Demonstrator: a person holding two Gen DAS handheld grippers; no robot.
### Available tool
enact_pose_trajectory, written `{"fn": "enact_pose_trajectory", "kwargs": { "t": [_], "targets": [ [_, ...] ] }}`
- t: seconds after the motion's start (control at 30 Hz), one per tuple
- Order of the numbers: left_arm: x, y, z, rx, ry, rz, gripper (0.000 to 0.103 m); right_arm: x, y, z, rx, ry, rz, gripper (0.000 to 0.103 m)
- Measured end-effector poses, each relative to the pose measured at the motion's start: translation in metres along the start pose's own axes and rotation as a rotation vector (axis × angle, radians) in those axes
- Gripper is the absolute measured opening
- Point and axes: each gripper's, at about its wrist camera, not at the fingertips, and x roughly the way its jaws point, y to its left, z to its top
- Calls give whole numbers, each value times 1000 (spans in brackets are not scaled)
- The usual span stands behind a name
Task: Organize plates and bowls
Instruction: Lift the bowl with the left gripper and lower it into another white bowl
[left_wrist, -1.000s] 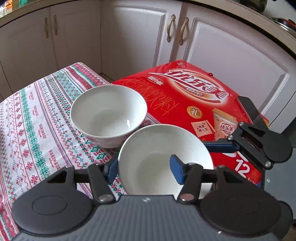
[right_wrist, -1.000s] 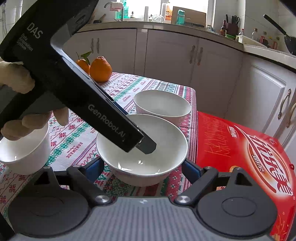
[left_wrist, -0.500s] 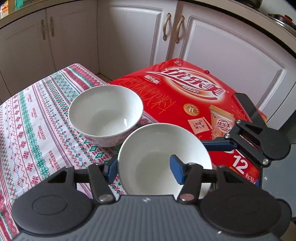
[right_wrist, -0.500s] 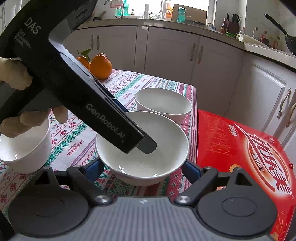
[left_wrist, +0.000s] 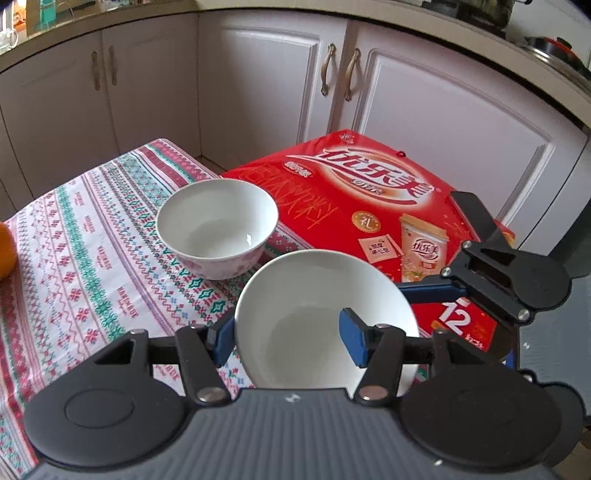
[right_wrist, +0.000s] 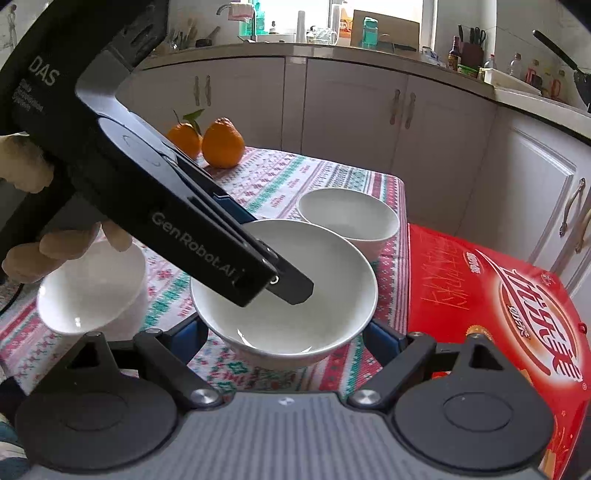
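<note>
- The left gripper (left_wrist: 288, 338) pinches the white bowl's (left_wrist: 314, 317) rim, now lifted slightly off the worktop (left_wrist: 74, 258).
- The right gripper (right_wrist: 284, 332) stays wide around it, not pressing.
- Likely stacking into the far bowl (left_wrist: 216, 227) next.

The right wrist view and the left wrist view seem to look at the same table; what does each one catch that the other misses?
Only the right wrist view shows the person's hand holding the left claw, two whole oranges, a third white bowl at the left, and the cluttered countertop.

Only the left wrist view shows the right claw from outside and the pink flower pattern on the far bowl.

Both show the gripped white bowl, the patterned tablecloth, the red box and white cabinets.
</note>
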Motion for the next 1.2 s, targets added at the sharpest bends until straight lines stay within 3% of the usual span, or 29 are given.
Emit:
{"fn": "enact_pose_trajectory", "kwargs": {
  "t": [0.67,1.2],
  "targets": [
    [-80,10,-40,-59,-83,65,57,-31,66,22,-84,-26,62,93],
    [-116,45,-80,-147,-104,127,57,-19,115,36,-140,-12,158,93]
  ]
}}
